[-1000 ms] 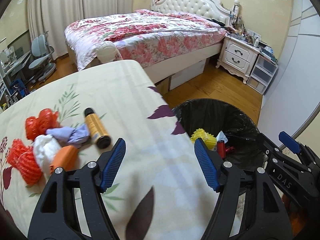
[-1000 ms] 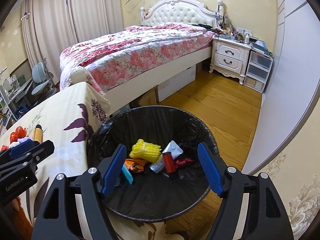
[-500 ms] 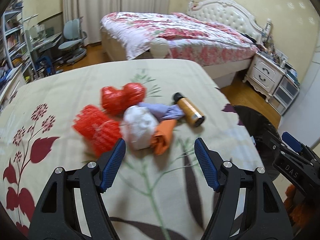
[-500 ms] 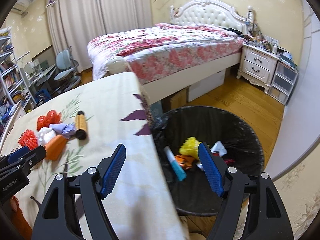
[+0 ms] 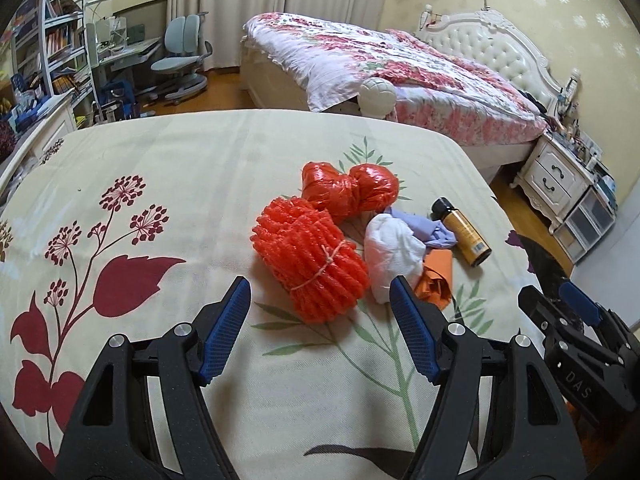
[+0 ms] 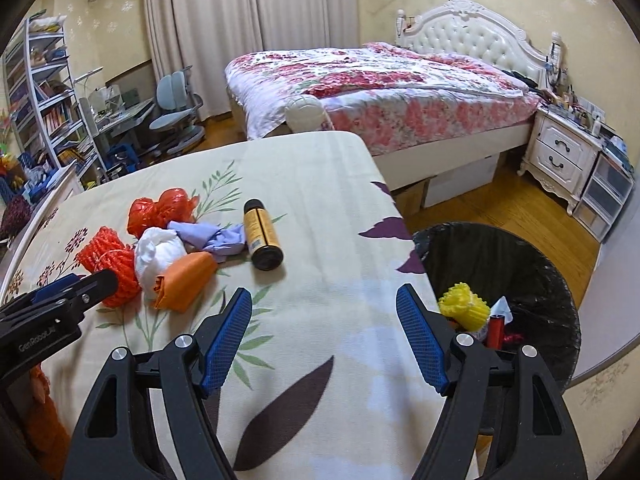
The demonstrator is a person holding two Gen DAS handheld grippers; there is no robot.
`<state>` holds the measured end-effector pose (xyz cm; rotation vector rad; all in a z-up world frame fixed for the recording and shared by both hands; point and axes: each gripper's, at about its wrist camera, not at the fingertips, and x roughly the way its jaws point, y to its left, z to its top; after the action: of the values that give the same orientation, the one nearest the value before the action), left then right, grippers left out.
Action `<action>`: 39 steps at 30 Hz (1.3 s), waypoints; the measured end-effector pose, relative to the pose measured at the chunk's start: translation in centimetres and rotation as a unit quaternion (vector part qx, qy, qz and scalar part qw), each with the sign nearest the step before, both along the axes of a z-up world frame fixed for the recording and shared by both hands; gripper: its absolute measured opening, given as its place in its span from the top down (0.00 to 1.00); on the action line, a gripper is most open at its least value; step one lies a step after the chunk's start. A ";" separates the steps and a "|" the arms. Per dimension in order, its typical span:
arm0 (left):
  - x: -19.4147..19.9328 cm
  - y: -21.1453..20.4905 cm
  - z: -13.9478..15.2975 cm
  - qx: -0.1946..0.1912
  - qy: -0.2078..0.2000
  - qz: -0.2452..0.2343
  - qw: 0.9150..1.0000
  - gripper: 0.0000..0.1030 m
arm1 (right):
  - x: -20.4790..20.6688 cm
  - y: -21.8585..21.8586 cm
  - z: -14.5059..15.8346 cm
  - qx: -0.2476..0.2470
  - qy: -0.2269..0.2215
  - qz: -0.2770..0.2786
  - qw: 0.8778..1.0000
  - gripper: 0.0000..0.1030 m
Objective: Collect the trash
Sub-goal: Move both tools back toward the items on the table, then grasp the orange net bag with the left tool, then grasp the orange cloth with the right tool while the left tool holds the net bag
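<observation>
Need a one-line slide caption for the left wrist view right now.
Open left gripper facing a red foam-net bundle, white bag and bottle on the floral tablecloth.

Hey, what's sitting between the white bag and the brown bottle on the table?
A crumpled purple cloth lies between the white bag and the brown bottle, touching the bag and reaching the bottle's side. The right wrist view shows it best.
</observation>
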<state>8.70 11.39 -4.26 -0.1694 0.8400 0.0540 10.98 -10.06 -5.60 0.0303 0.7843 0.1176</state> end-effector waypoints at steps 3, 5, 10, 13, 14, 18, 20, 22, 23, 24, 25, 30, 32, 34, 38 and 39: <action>0.7 0.4 -0.6 -0.004 0.006 0.003 1.000 0.32 | 0.1 0.3 -0.2 0.000 0.002 0.002 1.000 0.30; 1.0 0.4 -0.9 -0.007 0.008 0.002 1.000 0.32 | 0.3 0.4 -0.3 -0.001 0.005 0.002 1.000 0.30; 1.6 0.6 -1.7 -0.016 0.014 -0.006 1.000 0.38 | 0.6 0.7 -0.7 -0.001 0.010 0.002 1.000 0.30; 1.7 0.7 -2.1 -0.021 0.018 -0.017 0.999 0.50 | 0.7 1.1 -0.8 -0.001 0.011 0.004 1.000 0.30; 1.6 0.7 -2.2 -0.020 0.016 -0.019 0.999 0.52 | 0.8 1.2 -0.7 0.000 0.011 0.006 1.000 0.30; 0.9 0.9 -2.1 -0.013 0.009 -0.023 1.000 0.55 | 0.9 1.9 -0.5 0.006 0.010 0.011 1.000 0.30; 0.5 1.2 -2.0 -0.010 0.007 -0.022 1.000 0.55 | 0.9 2.4 -0.3 0.008 0.008 0.016 1.000 0.30; 0.0 1.7 -2.0 -0.006 0.006 -0.022 1.000 0.55 | 0.9 3.1 0.0 0.008 0.006 0.023 1.000 0.30; -0.1 1.8 -1.9 -0.004 0.006 -0.021 1.000 0.55 | 0.8 3.4 0.0 0.008 0.005 0.028 1.000 0.30; -0.4 2.1 -1.9 -0.002 0.007 -0.019 1.000 0.55 | 0.8 3.9 0.1 0.009 0.004 0.032 0.999 0.30; -0.6 2.4 -1.9 -0.001 0.008 -0.018 1.000 0.55 | 0.8 4.2 0.2 0.009 0.003 0.037 0.999 0.30; -1.6 4.4 -1.9 0.002 0.012 -0.007 1.000 0.55 | 1.0 6.7 0.1 0.003 0.001 0.060 0.998 0.30; -2.0 5.1 -2.0 0.002 0.015 -0.002 1.000 0.55 | 1.3 7.3 -0.2 0.004 0.006 0.069 0.998 0.30; -2.4 5.6 -2.1 0.002 0.015 0.001 1.000 0.55 | 1.6 7.8 -0.5 0.005 0.009 0.074 0.997 0.34; -2.8 6.1 -2.1 0.000 0.014 0.003 1.000 0.55 | 1.9 8.2 -1.3 0.001 0.028 0.080 0.996 0.52; -2.9 6.2 -2.1 -0.002 0.014 0.003 1.000 0.55 | 1.8 8.1 -1.4 -0.001 0.029 0.079 0.996 0.55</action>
<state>5.80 17.58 -6.38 -0.1750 0.8686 0.0601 12.83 -1.94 -7.02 -0.0297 0.8445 0.2670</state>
